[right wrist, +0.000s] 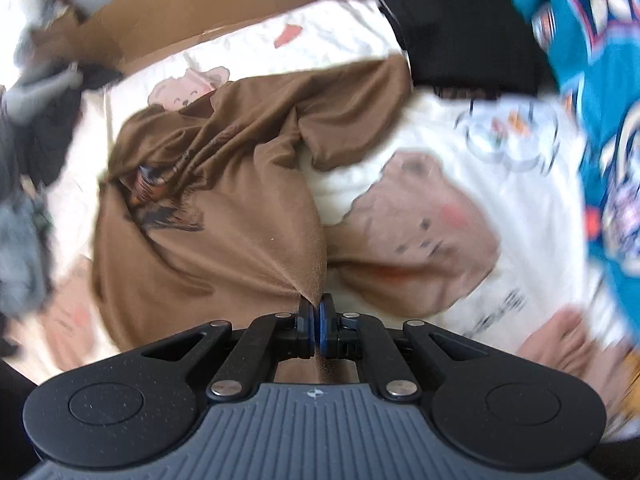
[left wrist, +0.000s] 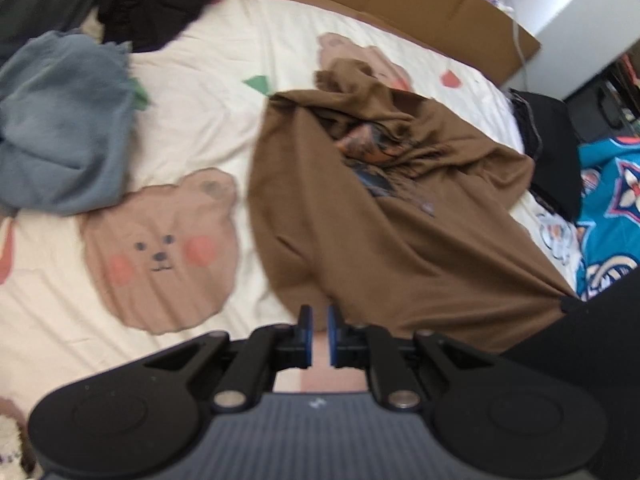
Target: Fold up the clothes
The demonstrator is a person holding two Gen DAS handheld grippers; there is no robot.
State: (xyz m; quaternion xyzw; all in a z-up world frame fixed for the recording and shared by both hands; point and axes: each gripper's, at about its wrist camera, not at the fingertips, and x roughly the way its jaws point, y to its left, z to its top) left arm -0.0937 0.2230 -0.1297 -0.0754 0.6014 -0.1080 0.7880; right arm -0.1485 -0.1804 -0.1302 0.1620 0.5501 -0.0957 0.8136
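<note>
Your bed (left wrist: 192, 128) is the biggest thing here, covered in a cream sheet with bear faces; I count three bears in the left wrist view, one half hidden. One brown shirt (left wrist: 360, 216) lies crumpled across the middle of it, print side up, top end bunched into a knot of folds.

It looks like thin jersey to me, so expect it to be light, floppy and stretchy: it'll sag and drag rather than hold a shape, and anything you pinch will pull a ridge of creases toward you. Best bet is to grab at hem corners or shoulder seams, not mid-panel.

Other laundry: one grey-blue garment (left wrist: 64, 120) well off to the left, one black heap (left wrist: 160, 0) at the far end, one teal patterned piece (right wrist: 592, 80) on the right. One cardboard box (left wrist: 400, 4) sits behind the bed.

Your right tongs (right wrist: 316, 316) are pressed together on the shirt's near edge, fabric fanning out taut from the pinch. Your left tongs (left wrist: 318, 320) are slightly parted, holding nothing, just at the near hem.
</note>
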